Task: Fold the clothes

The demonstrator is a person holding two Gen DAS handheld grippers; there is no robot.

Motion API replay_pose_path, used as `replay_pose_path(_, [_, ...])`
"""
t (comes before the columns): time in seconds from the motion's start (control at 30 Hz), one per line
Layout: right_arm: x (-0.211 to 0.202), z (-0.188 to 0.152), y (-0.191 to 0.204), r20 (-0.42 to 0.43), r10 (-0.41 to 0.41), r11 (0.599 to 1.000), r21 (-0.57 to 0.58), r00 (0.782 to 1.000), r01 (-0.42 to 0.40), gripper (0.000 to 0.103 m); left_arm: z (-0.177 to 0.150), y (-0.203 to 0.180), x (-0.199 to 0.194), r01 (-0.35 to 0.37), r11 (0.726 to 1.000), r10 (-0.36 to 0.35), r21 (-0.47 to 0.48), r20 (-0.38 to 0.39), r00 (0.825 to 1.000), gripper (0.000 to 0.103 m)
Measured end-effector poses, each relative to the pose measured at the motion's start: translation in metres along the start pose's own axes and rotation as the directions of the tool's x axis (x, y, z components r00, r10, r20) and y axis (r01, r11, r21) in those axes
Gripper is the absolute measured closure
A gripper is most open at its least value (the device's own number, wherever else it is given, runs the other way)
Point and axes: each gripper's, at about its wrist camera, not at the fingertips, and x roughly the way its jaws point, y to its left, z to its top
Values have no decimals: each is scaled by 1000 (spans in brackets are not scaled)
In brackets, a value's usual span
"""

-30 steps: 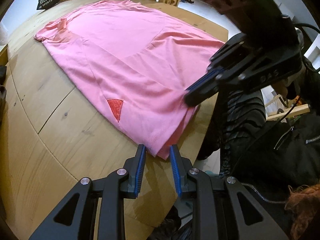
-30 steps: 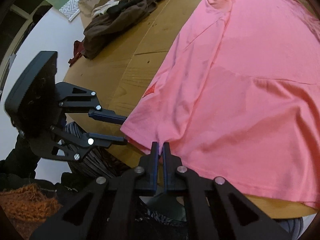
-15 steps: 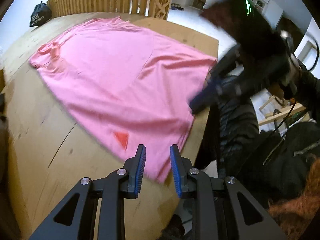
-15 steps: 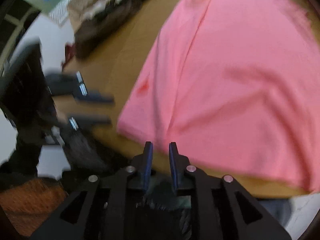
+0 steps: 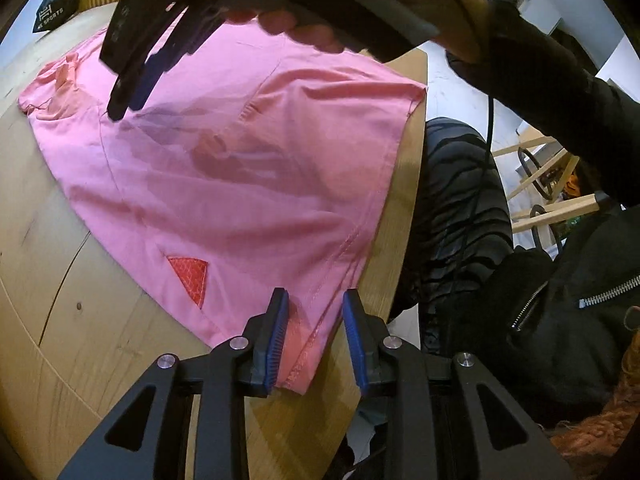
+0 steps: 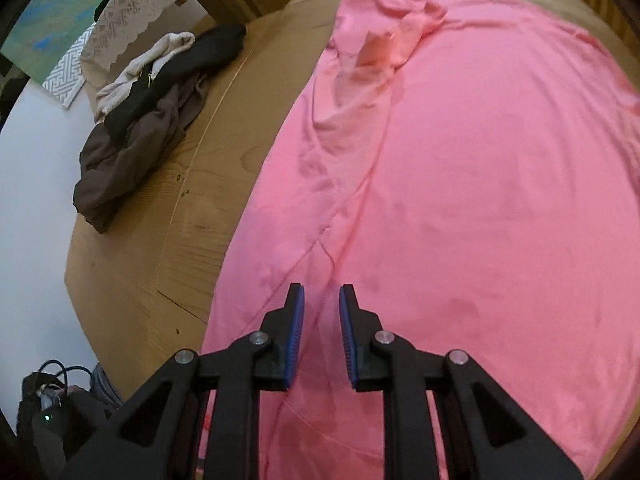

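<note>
A pink garment (image 5: 240,160) lies spread flat on the wooden table (image 5: 80,340), with a red triangular patch (image 5: 190,278) near its front hem. My left gripper (image 5: 316,308) hovers at the near corner. Its jaws are opening, and the hem corner lies loose between the blue pads, not pinched. A hand holds my right gripper (image 5: 128,96) above the garment's far left part. In the right wrist view that gripper (image 6: 322,300) hangs over a long crease in the pink garment (image 6: 460,180). Its jaws are opening and hold nothing.
A heap of dark and beige clothes (image 6: 152,120) lies on the table's left side. A black bag (image 5: 54,8) sits at the far edge. The table edge runs just right of the hem, with the person's dark jacket and patterned trousers (image 5: 460,220) beyond it.
My right gripper let go of the near hem, parted its jaws and swung out over the garment's middle. My left gripper moved onto the near corner.
</note>
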Motion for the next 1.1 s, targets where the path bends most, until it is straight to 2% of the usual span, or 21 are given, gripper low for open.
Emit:
replay_pose_path(0.33, [13,6,25,-26,-7,998,-63,1000,6,86,4,-1,2,-10,1000,10,3,-8,1000,76])
replay_pose_path(0.37, [12,6,25,-22,-17,997,-71,1000,15,90,4,-1,1,-9,1000,9,1,-7,1000,76])
replay_pose_path(0.4, [10,6,25,-18,-27,997,-79,999,25,99,4,-1,1,-5,1000,5,0,-6,1000,74])
replay_pose_path(0.53, [-11,7,21,28,-92,989,-115,995,95,99,3,-1,1,-4,1000,4,3,-2,1000,74])
replay_pose_path(0.6, [-12,9,16,29,-124,986,-105,992,127,98,4,-2,2,-1,1000,1,5,-4,1000,71])
replay_pose_path(0.67, [-6,9,8,-7,-146,985,-91,989,144,98,4,-4,2,-3,1000,3,13,-5,1000,68])
replay_pose_path(0.77, [-3,9,6,-33,-52,998,-30,998,51,94,4,-8,2,-13,1000,13,27,-5,1000,67])
replay_pose_path(0.8, [-3,9,7,-30,-39,999,-22,999,38,86,4,-8,2,-14,1000,14,26,-6,1000,67])
replay_pose_path(0.83, [-3,9,8,-26,-26,1000,-16,999,25,83,4,-8,2,-15,1000,15,26,-6,1000,67])
replay_pose_path(1.1, [12,7,24,-70,-29,999,-46,997,26,83,5,-8,3,-18,999,18,27,-13,1000,67])
